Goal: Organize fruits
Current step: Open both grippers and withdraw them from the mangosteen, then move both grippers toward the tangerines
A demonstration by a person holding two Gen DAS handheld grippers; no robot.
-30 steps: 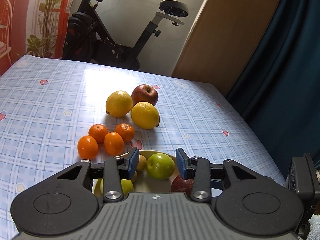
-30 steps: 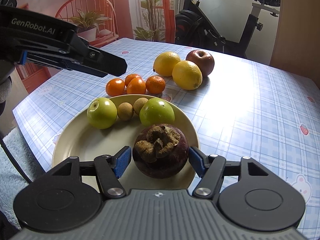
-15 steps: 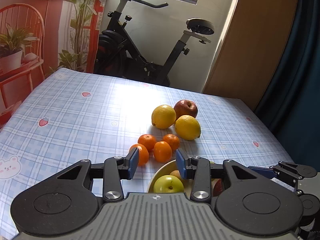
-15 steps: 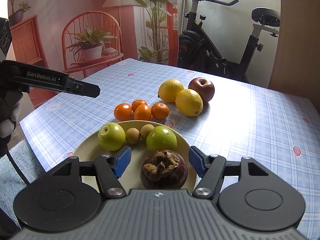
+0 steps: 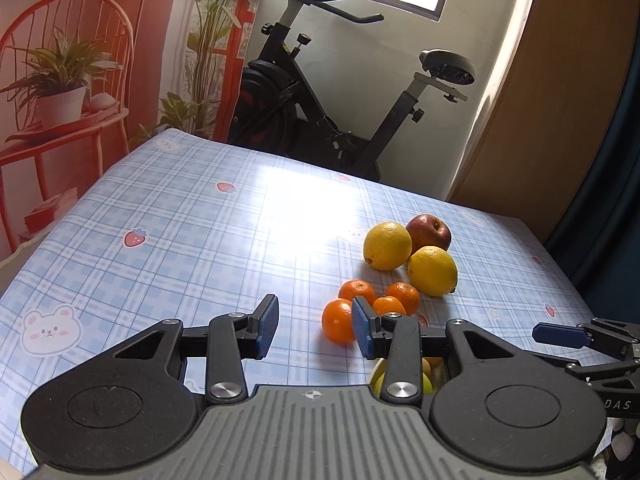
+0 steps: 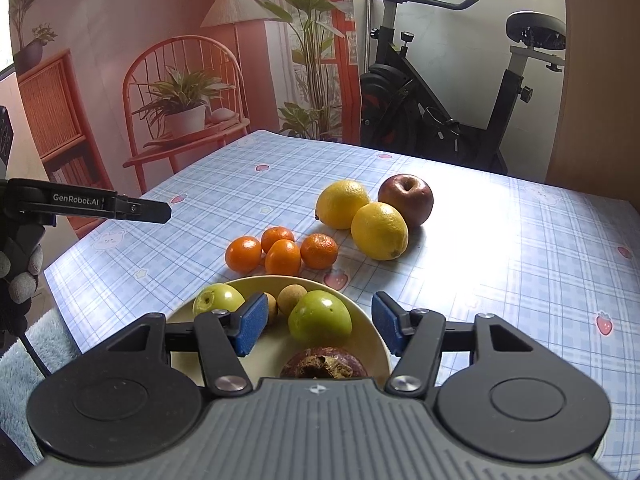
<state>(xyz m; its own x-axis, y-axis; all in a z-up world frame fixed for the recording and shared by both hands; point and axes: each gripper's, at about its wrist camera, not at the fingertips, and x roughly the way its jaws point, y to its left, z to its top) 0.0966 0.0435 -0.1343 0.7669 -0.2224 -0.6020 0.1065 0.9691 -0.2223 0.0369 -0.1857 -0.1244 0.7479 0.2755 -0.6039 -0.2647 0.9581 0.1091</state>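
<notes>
Plate [image 6: 372, 330] holds green apples [image 6: 320, 316]; tangerines [image 6: 282, 256], lemons [image 6: 379, 230] wait outside; my left gripper [image 5: 315, 331] and right gripper [image 6: 320, 328] both spread, empty.

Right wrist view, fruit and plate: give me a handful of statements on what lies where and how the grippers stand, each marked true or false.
1. Two green apples lie on the plate. True.
2. The four mandarins lie on the plate. False: they sit on the tablecloth just beyond its rim.
3. The red apple touches a lemon. True.
4. The right gripper is shut on the mangosteen. False: its jaws stand open, holding nothing.
5. The left gripper holds a mandarin. False: it is open and empty.
</notes>
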